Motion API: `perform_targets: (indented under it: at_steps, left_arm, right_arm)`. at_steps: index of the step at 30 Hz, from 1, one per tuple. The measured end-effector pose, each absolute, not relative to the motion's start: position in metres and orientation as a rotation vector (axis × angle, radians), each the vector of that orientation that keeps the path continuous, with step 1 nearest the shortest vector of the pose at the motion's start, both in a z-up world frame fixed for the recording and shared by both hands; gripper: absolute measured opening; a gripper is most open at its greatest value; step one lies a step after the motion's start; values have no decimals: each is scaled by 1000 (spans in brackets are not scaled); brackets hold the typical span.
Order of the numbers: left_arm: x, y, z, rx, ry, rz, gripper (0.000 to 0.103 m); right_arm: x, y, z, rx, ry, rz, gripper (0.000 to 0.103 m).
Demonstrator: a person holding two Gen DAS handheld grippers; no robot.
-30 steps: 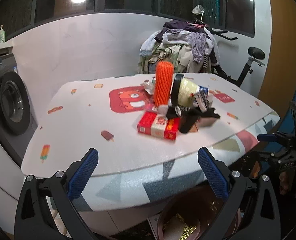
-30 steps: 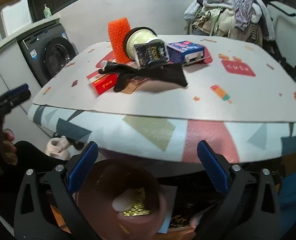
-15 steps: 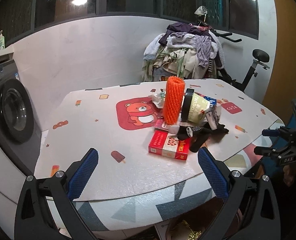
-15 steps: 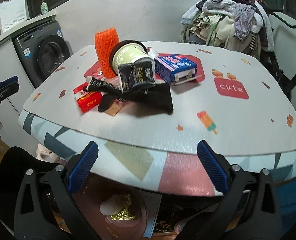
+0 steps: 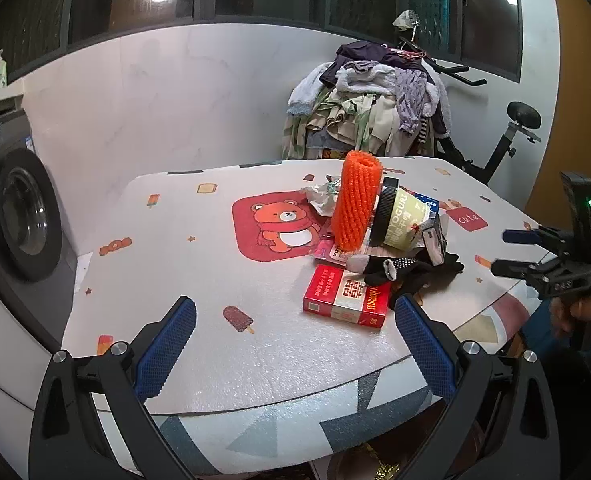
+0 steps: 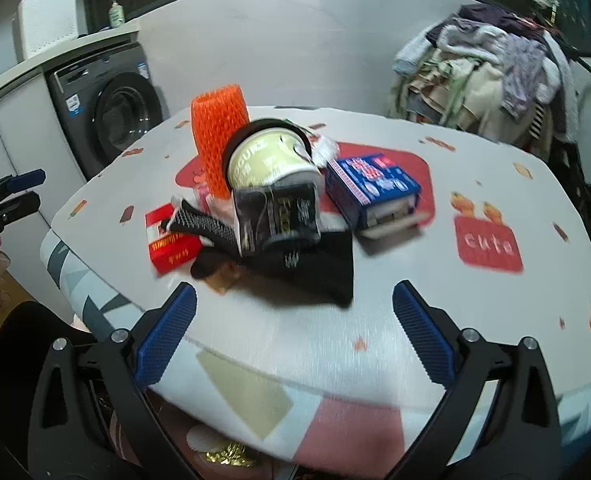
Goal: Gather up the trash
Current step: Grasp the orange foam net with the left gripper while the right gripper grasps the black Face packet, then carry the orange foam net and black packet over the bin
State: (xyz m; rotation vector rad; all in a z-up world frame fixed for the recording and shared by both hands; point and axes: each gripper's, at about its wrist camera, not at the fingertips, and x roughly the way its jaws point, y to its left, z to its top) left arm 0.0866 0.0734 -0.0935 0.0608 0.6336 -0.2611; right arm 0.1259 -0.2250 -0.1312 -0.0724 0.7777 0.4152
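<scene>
Left claw spread wide and empty, hovering over the near edge of the worktop, blue pads well apart. Right claw likewise released, holding nothing, poised at the worktop's other edge; also visible at the far right of the left wrist view.

Trash heaped near the middle of the worktop. Orange foam mesh sleeve standing upright, touching a yogurt tub lying on its side with black rim toward the sleeve. Red cigarette pack flat on the worktop, nearest the left claw, its far edge under a black glove. Crumpled wrapper behind the sleeve. Blue carton beside the tub, end flap open. Clear packet with dark print propped against the tub's base, on top of the glove.

Washing machine against the wall, pile of clothes behind the worktop, exercise bike beside it. Below the worktop edge, a reddish bin with gold foil inside.
</scene>
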Motion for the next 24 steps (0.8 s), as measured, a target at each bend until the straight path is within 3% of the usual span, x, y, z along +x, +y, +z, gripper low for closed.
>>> perform_targets:
  at_steps: [11, 13, 15, 24]
  left_arm:
    - [106, 74, -108, 17, 686, -285, 97]
    - [111, 71, -110, 14, 692, -295, 97]
    - [117, 67, -110, 7, 694, -309, 97]
    - [165, 27, -106, -23, 705, -395, 96]
  right_arm:
    - [191, -193, -145, -81, 789, 525, 92]
    - [199, -191, -149, -58, 804, 541, 86]
    - [205, -191, -155, -25, 833, 559, 63]
    - [183, -214, -140, 61, 760, 545, 59]
